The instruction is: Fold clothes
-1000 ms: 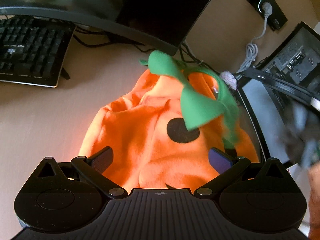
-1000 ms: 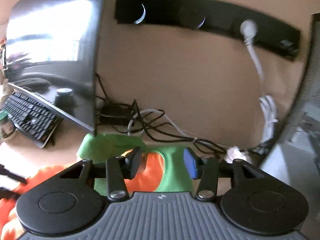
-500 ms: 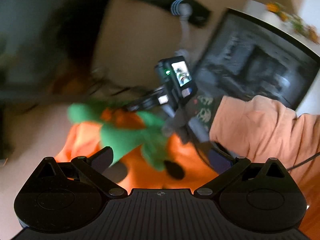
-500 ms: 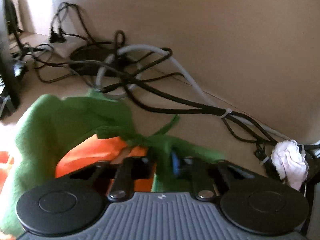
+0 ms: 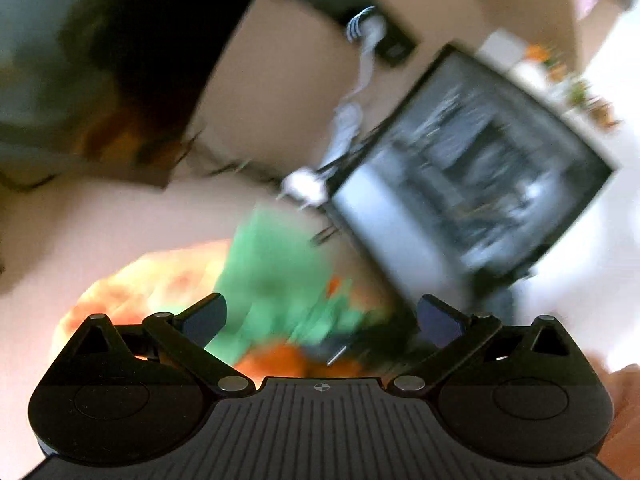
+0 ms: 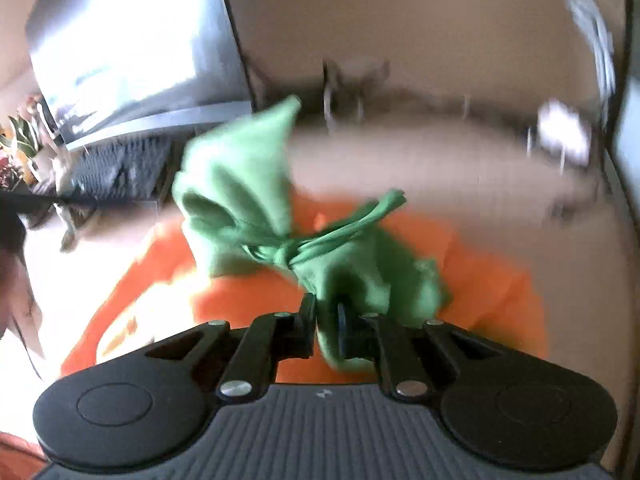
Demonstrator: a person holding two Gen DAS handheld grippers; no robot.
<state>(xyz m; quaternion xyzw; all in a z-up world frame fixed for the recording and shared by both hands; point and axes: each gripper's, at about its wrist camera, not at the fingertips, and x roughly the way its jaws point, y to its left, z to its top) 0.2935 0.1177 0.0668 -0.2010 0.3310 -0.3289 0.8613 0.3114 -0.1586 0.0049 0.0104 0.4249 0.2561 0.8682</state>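
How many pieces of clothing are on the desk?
1: an orange garment with a green collar lies mid-desk; the right gripper pinches its green part. Others may be hidden.

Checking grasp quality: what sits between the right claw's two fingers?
A bunched fold of the green fleece collar of the orange pumpkin garment, with the closing right claw pinching it; seen in the right wrist view.

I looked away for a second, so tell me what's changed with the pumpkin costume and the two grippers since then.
The right gripper, open above the collar a second ago, has dropped and is closing on the green collar of the orange costume, with fabric pinched between its fingers. The left gripper swung its view towards the computer case. Unchanged: the left gripper is open and empty, and the costume lies on the desk.
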